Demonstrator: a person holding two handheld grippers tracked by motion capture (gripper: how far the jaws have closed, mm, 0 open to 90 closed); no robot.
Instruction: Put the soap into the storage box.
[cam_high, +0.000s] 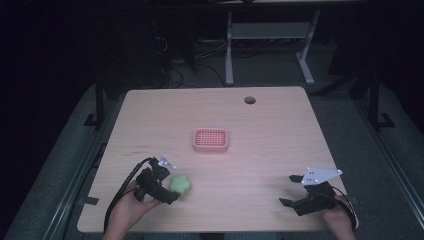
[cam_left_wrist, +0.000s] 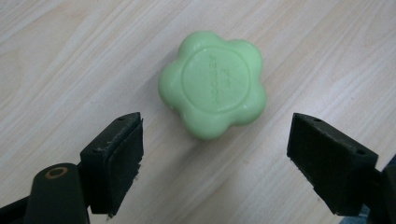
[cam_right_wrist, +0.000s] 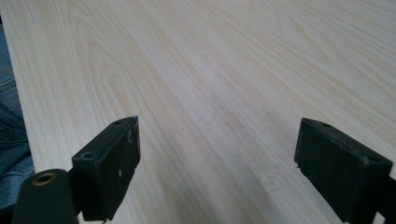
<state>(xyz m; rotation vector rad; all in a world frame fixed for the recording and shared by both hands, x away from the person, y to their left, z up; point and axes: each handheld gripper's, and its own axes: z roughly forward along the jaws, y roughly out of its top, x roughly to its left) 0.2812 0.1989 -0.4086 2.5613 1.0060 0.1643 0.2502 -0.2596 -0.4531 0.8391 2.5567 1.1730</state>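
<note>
The pale green flower-shaped bar of soap (cam_left_wrist: 212, 84) lies flat on the light wooden table (cam_high: 270, 130), not yet gripped, so grasping and any carrying, perhaps to the pink plastic grid tray (cam_high: 211, 140) at its 1 o'clock, remain. The left gripper (cam_high: 167, 187) has its jaws spread wide, with the soap just ahead at 12 o'clock, touching neither. The right gripper (cam_high: 292, 190), jaws also spread, rests well apart over bare wood.

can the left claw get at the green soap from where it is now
Probably yes. The left claw is open and aimed at the green soap, which lies flat on the table just beyond its jaws, with bare wood between them and nothing in the way.
</note>
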